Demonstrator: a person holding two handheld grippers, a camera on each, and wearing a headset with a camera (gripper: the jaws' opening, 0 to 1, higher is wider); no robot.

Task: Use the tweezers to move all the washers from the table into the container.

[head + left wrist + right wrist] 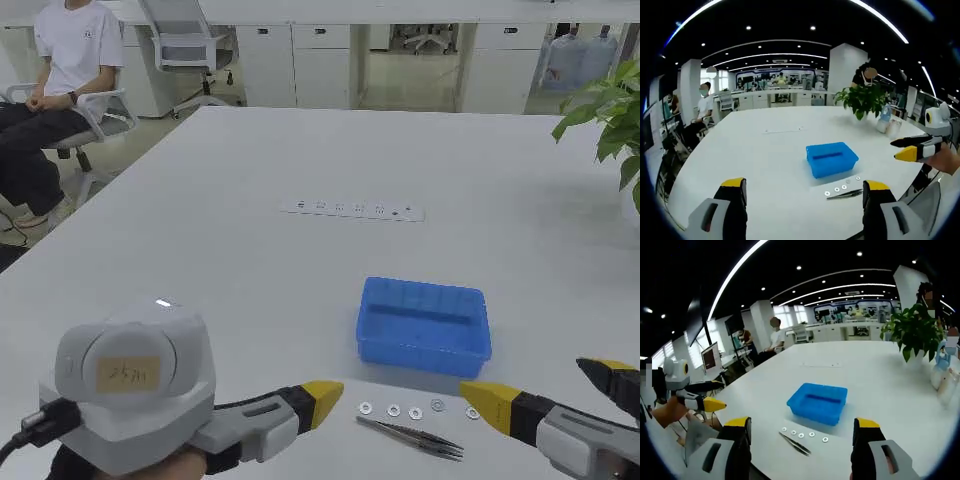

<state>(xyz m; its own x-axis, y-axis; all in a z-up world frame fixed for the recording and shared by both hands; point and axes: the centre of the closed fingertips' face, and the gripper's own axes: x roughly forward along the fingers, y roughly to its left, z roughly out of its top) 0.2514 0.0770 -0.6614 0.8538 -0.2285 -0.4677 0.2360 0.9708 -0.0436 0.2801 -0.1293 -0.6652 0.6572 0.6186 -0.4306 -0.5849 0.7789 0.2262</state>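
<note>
White table (300, 160), near edge: 5 washers (415, 411) sit in a row, with tweezers (410, 436) just in front, long axis along that edge, and a blue container (420, 352) just behind. Left gripper (804, 185) and right gripper (545, 385) flank the tweezers, both spread wide and empty, neither clearly nearer.
</note>
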